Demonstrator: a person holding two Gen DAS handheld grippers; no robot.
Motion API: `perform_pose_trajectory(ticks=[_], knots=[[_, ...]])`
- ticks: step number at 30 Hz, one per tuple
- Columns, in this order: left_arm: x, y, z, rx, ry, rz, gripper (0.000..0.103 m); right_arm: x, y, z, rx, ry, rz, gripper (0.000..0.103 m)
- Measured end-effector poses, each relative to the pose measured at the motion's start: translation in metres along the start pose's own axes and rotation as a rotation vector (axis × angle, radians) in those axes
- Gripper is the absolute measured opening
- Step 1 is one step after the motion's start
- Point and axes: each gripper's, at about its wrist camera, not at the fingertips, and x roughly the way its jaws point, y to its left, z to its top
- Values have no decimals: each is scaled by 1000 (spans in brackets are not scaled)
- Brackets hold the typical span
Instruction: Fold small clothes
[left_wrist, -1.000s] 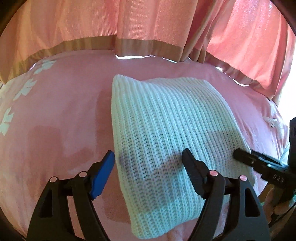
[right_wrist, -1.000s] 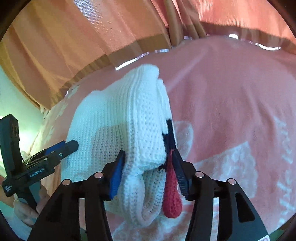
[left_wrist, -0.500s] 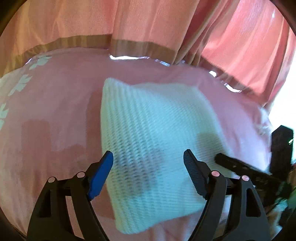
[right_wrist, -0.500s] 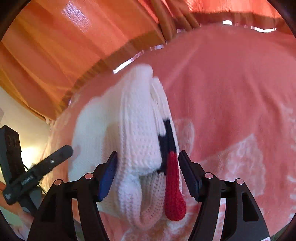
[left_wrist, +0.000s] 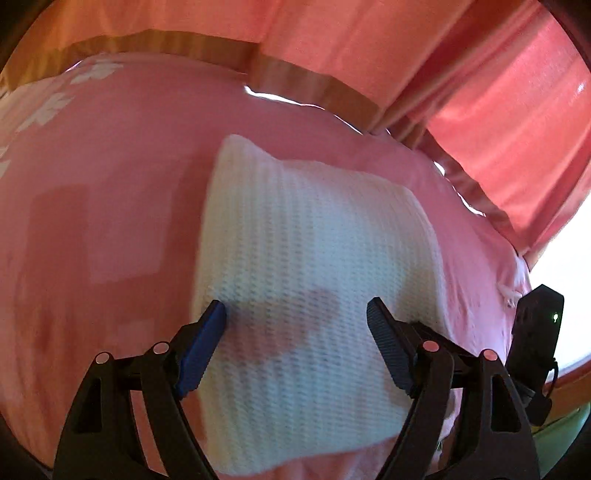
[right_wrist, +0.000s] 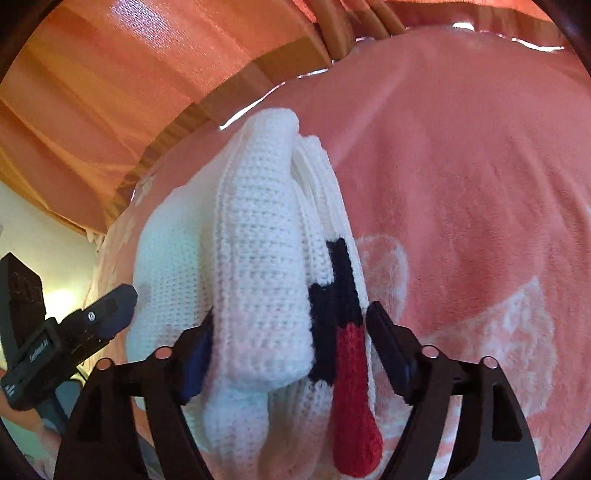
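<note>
— So where is the white knit sweater (left_wrist: 317, 258)?
— Folded on the pink bed (left_wrist: 110, 184); both grippers are letting go, left gripper (left_wrist: 295, 325) opening over it, right gripper (right_wrist: 291, 328) opening around its thick edge.
— Next?
— Probably lift clear without dragging the layers.

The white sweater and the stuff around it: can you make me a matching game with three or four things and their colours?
Things:
1. folded knitted sweater
2. tip of the piece sticking out of the sweater's folded edge
3. blanket under the sweater
4. patch just above that tip

Colours:
A. pink
B. dark navy
C. white
D. red

Pairs: 1-C, 2-D, 3-A, 4-B
</note>
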Motion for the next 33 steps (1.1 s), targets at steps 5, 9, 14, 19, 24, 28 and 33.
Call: perform_pose_trajectory(ticks=[5, 9, 14, 19, 24, 28, 33], knots=[[24, 15, -3, 35, -1, 18, 91, 12, -13, 1, 76, 19, 83, 88], [40, 34, -1, -43, 15, -58, 95, 16, -3, -1, 46, 10, 64, 76], [43, 34, 7, -37, 74, -130, 57, 10, 4, -2, 50, -14, 111, 44], [4, 13, 21, 45, 27, -151, 45, -32, 47, -3, -71, -155, 94, 40], [-73, -3, 50, 133, -110, -182, 46, -89, 103, 2, -193, -308, 143, 40], [-127, 2, 69, 209, -233, -143, 48, -102, 149, 10, -277, -371, 180, 41], [-110, 52, 89, 214, -269, -25, 68, -33, 170, 24, -301, -254, 212, 57]])
